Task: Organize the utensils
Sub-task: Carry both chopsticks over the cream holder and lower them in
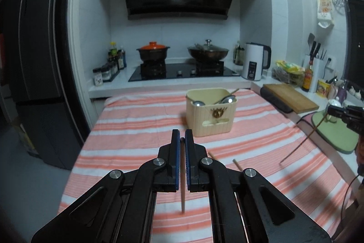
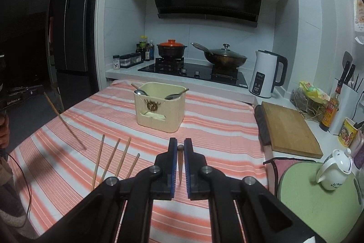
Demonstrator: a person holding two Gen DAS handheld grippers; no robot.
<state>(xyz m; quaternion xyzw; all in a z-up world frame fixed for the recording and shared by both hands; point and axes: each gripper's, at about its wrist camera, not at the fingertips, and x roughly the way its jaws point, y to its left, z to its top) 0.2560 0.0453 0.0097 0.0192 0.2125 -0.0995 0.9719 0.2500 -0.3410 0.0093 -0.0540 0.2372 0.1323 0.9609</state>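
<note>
A cream utensil holder [image 1: 210, 111] [image 2: 159, 106] with two metal spoons [image 1: 228, 99] [image 2: 140, 92] stands on the striped cloth. My left gripper [image 1: 182, 140] is shut on a wooden chopstick [image 1: 182, 193] that hangs down toward the cloth. It shows at the left of the right wrist view, slanting down [image 2: 64, 121]. My right gripper [image 2: 180, 147] is shut on another chopstick [image 2: 180, 163]. It shows at the right of the left wrist view [image 1: 304, 140]. Several loose chopsticks [image 2: 113, 157] lie on the cloth left of the right gripper.
The table carries a pink and white striped cloth [image 2: 216, 120]. A wooden cutting board [image 2: 289, 129], a green board [image 2: 318, 202] with a white teapot [image 2: 334, 170], a kettle [image 2: 266, 74], a stove with pots [image 2: 193, 70] and a dark fridge [image 2: 68, 38] surround it.
</note>
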